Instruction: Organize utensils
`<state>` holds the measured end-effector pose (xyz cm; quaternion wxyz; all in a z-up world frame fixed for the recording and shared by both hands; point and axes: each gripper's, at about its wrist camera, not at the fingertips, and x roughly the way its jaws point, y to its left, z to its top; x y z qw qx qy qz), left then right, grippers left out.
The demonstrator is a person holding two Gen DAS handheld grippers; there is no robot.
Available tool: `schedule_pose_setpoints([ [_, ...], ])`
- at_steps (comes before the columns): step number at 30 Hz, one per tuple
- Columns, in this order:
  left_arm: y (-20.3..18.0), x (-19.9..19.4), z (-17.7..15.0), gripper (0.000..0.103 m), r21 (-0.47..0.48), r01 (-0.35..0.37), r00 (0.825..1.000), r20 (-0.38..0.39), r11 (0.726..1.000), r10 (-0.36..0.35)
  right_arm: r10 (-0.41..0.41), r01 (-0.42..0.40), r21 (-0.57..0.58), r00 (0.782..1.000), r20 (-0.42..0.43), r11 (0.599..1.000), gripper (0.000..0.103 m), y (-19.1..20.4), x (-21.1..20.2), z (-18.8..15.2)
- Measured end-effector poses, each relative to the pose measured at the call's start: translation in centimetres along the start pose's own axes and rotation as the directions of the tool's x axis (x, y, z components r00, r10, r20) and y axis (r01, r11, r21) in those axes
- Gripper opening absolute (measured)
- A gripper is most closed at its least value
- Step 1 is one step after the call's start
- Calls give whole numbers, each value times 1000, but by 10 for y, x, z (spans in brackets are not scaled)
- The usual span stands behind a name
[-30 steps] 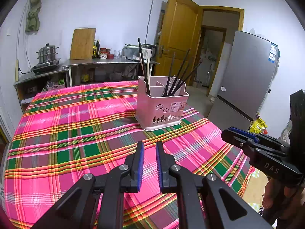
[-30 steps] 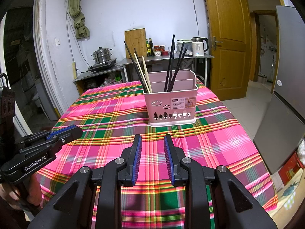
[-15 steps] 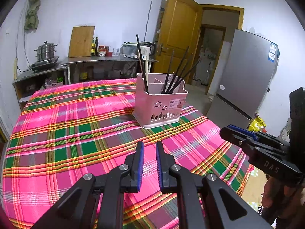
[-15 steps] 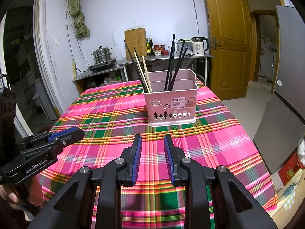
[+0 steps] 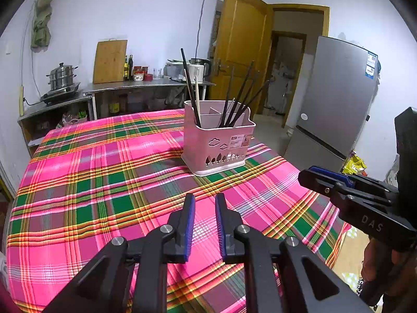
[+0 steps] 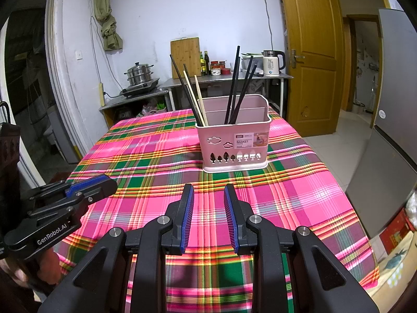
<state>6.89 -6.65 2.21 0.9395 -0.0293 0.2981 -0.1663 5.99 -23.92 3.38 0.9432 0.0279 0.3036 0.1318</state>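
A pink utensil basket (image 5: 219,140) (image 6: 234,140) stands upright on the plaid tablecloth (image 5: 104,182) (image 6: 146,156). Black chopsticks (image 5: 239,96) (image 6: 235,83) lean in its right compartment. Pale wooden chopsticks (image 5: 197,99) (image 6: 199,99) and a black one lean in its left compartment. My left gripper (image 5: 204,198) hovers over the cloth short of the basket; its jaws are opening with nothing between them. My right gripper (image 6: 208,189) hangs on the near side of the basket, open and empty. Each gripper also shows at the edge of the other's view: right gripper (image 5: 320,174), left gripper (image 6: 99,182).
A grey fridge (image 5: 338,104) (image 6: 391,135) stands right of the table, beside a wooden door (image 5: 239,52). Behind the table a steel counter (image 6: 224,78) carries a steamer pot (image 6: 139,75), a cutting board (image 6: 185,54), bottles and a kettle (image 6: 272,62).
The left gripper's jaws have parted slightly. Both hands and the basket sit where they were.
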Motion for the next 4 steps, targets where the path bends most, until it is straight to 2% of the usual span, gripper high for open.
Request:
schedule_pose_setpoints([
  [4, -1, 0, 0, 15, 0, 4, 1000, 0, 1000, -4, 0, 0, 1, 1000, 0, 1000, 25, 0, 0, 0],
])
